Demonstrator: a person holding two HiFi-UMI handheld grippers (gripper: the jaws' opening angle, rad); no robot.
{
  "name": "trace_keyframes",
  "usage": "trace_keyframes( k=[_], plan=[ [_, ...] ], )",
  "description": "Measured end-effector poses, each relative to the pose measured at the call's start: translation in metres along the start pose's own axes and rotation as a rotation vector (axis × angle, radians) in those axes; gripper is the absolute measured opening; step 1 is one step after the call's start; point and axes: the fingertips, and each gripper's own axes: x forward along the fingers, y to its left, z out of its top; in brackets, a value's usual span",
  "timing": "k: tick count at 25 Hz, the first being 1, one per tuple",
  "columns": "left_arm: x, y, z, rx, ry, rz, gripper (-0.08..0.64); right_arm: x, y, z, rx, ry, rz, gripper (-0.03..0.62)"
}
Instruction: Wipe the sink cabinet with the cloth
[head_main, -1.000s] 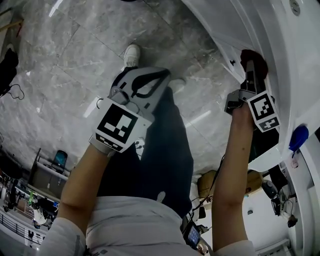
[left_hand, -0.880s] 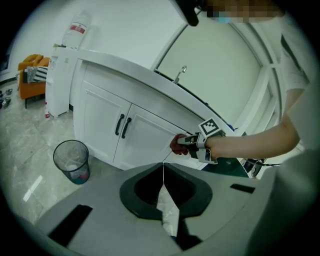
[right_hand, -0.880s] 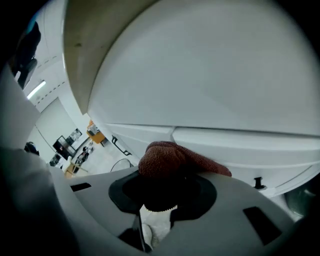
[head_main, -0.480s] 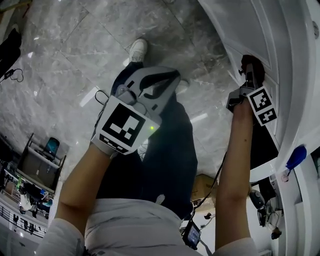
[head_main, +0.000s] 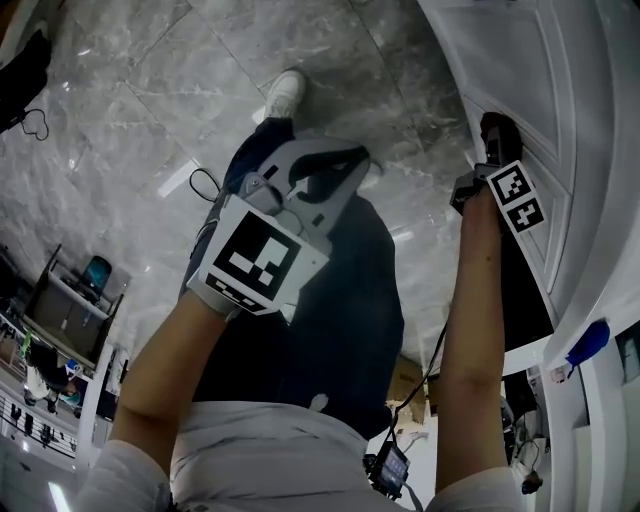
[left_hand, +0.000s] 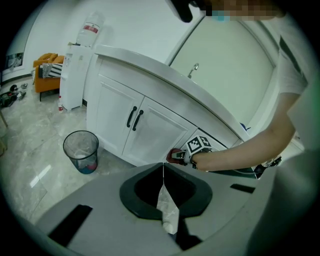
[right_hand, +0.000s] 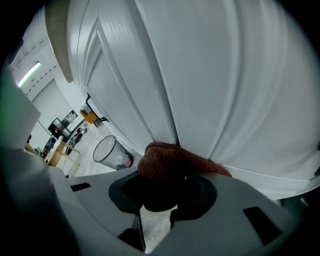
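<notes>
The right hand-held gripper is clamped on a reddish-brown cloth and holds it against a white door panel of the sink cabinet, right at a groove in the panel. The left hand-held gripper hangs over the marble floor, well apart from the cabinet, its jaws together with nothing between them. A waste bin stands near the cabinet.

Head view looks down; 2 gripper views share the cabinet.
</notes>
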Motion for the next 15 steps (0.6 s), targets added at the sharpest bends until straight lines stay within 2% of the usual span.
trace_keyframes(
  k=[8, 11, 15],
  plan=[
    [0.002, -0.002, -0.007, 0.008, 0.035, 0.016, 0.012, 0.020, -0.008, -0.017, -0.093, -0.004, -0.039, 0.115],
    [0.008, -0.006, -0.008, -0.003, 0.044, 0.007, 0.012, 0.024, -0.013, -0.020, -0.099, -0.013, -0.036, 0.115],
    [0.015, -0.016, -0.010, 0.022, 0.066, -0.018, 0.012, 0.027, -0.016, -0.025, -0.117, -0.025, -0.014, 0.113]
  ],
)
